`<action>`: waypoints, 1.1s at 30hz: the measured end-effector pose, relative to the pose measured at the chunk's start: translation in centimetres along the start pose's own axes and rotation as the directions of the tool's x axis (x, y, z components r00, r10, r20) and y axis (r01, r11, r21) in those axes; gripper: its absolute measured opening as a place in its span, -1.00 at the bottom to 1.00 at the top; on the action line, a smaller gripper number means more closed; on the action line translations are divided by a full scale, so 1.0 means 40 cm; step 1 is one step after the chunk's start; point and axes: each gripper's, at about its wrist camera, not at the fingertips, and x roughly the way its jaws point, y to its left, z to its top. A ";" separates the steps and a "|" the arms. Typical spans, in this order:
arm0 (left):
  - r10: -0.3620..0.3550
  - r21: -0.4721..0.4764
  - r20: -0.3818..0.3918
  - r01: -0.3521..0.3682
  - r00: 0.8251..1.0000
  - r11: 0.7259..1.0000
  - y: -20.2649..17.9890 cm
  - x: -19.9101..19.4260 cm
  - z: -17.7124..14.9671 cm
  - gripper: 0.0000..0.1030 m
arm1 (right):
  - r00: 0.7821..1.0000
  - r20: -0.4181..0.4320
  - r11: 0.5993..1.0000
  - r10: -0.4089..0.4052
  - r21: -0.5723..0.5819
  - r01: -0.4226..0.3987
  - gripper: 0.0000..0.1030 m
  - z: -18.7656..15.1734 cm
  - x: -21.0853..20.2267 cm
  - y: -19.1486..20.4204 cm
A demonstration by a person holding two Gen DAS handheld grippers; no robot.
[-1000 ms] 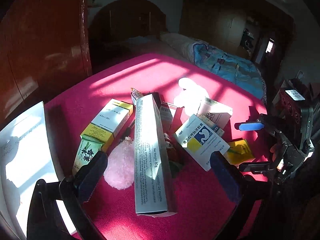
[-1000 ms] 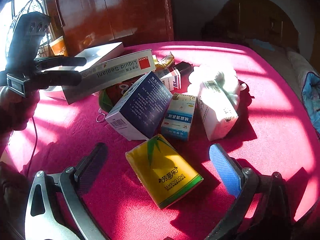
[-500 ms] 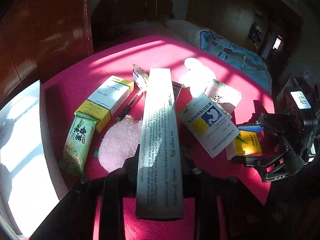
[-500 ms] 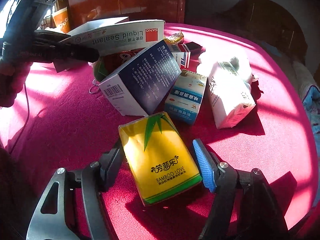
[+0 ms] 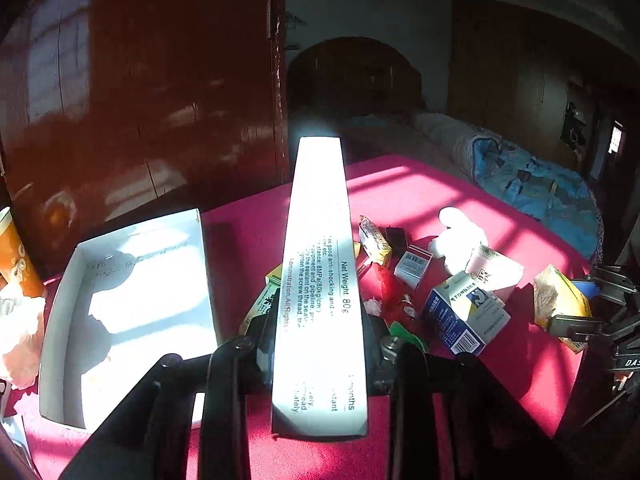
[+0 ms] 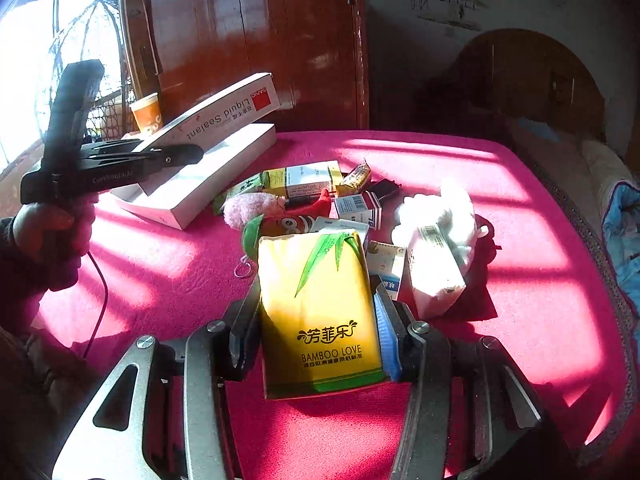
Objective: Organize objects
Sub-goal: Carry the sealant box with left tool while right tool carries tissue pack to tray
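My left gripper (image 5: 320, 322) is shut on a long white Liquid Sealant box (image 5: 318, 256) and holds it off the pink tablecloth, its far end tilted up. The right wrist view shows that box (image 6: 224, 114) above an open white tray (image 6: 188, 204). My right gripper (image 6: 316, 304) has its jaws closing. Both pads press the sides of a yellow Bamboo Love tissue pack (image 6: 320, 280), which is raised above the cloth. The left wrist view shows the same pack (image 5: 560, 296) in the right gripper (image 5: 580, 304) at the far right.
The white tray (image 5: 132, 280) lies left of the pile. Small medicine boxes (image 5: 464, 312), a pink puff (image 6: 248, 206) and white cotton (image 6: 440, 216) crowd the table's middle. An orange cup (image 6: 147, 114) and a wooden cabinet (image 6: 256, 40) stand behind; a bed is at the right.
Both grippers went from open to clamped: the left took the sealant box and swung it up and left towards the tray; the right closed on the tissue pack and lifted it.
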 end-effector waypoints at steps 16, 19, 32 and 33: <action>0.251 -0.112 0.043 -0.245 0.967 0.963 0.128 -0.058 -0.026 -0.47 | 0.991 0.129 0.998 0.043 0.043 -0.049 -0.07 0.145 -0.006 0.084; 0.274 -0.133 0.044 -0.267 0.961 0.955 0.152 -0.070 -0.035 -0.47 | 0.991 0.125 0.997 0.042 0.055 -0.049 -0.07 0.170 0.002 0.095; 0.334 -0.197 0.038 -0.321 0.942 0.927 0.229 -0.103 -0.067 -0.47 | 0.991 0.124 0.995 0.052 0.075 -0.061 -0.07 0.262 0.041 0.157; 0.335 -0.202 0.038 -0.321 0.941 0.925 0.235 -0.106 -0.069 -0.47 | 0.991 0.118 0.994 0.057 0.086 -0.068 -0.07 0.265 0.047 0.157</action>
